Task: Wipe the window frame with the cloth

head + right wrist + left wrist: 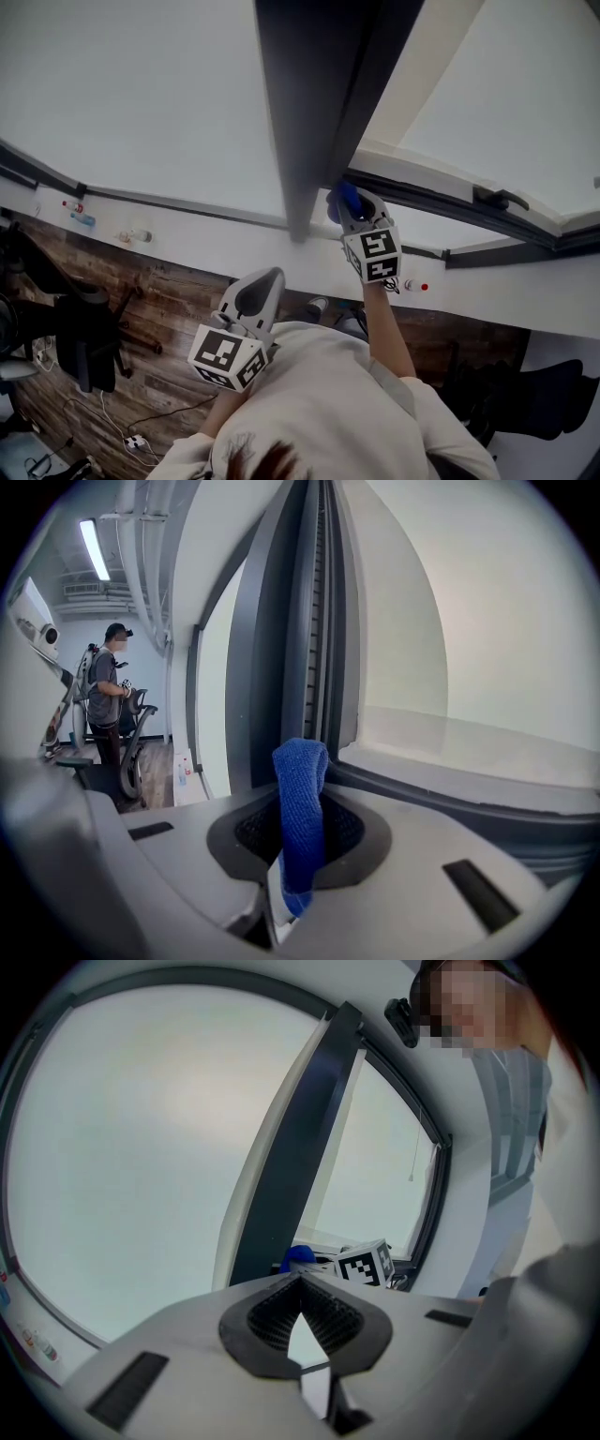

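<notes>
Right gripper (pixel 349 202) held up at the foot of the dark window frame (pixel 305 112), where upright meets lower rail. Clamped tight between its jaws, a folded blue cloth (pixel 300 808), top end poking past the tips, just beside the upright's grooved edge and possibly touching it; hard to tell from this angle. Open room up the long upright, with pale glass (pixel 141 103) on both sides and a white sill (pixel 206 239) just below. Lower down and well apart, near the person's chest, the left gripper (pixel 258 292), jaws closed tip to tip on nothing. Beneath the sill, wooden floor (pixel 169 319) and a dark chair (pixel 80 342).
</notes>
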`<state>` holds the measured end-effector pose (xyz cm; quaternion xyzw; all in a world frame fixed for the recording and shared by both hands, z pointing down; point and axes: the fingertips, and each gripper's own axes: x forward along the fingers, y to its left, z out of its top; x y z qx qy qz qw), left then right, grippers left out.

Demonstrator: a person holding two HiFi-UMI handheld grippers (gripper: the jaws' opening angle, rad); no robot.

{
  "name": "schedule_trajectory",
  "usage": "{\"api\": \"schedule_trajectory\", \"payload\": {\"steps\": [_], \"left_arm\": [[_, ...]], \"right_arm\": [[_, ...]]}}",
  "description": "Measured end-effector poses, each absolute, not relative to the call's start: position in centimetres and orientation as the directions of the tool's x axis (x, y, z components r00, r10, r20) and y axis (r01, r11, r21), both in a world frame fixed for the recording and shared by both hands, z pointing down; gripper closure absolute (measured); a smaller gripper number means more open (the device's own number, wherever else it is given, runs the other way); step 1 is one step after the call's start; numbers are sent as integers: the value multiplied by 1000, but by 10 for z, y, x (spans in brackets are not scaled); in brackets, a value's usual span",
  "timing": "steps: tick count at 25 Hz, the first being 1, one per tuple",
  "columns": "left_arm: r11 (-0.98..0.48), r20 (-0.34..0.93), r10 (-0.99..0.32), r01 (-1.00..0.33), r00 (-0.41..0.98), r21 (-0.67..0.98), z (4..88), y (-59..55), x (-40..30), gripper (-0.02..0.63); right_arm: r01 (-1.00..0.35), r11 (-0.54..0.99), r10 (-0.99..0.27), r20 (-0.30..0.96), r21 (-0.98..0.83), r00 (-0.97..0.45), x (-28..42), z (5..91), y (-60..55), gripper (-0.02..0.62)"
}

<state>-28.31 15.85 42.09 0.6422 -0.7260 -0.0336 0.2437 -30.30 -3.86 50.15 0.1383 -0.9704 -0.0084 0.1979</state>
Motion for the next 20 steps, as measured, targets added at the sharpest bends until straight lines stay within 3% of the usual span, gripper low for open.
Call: {"api": "schedule_trajectory", "payload": {"steps": [20], "left_arm": [[-24,279,-951,-934,131,356,415,121,-261,597]], "right_arm": [[-397,914,-401,358,88,-843,-263,496,-70,546]]}}
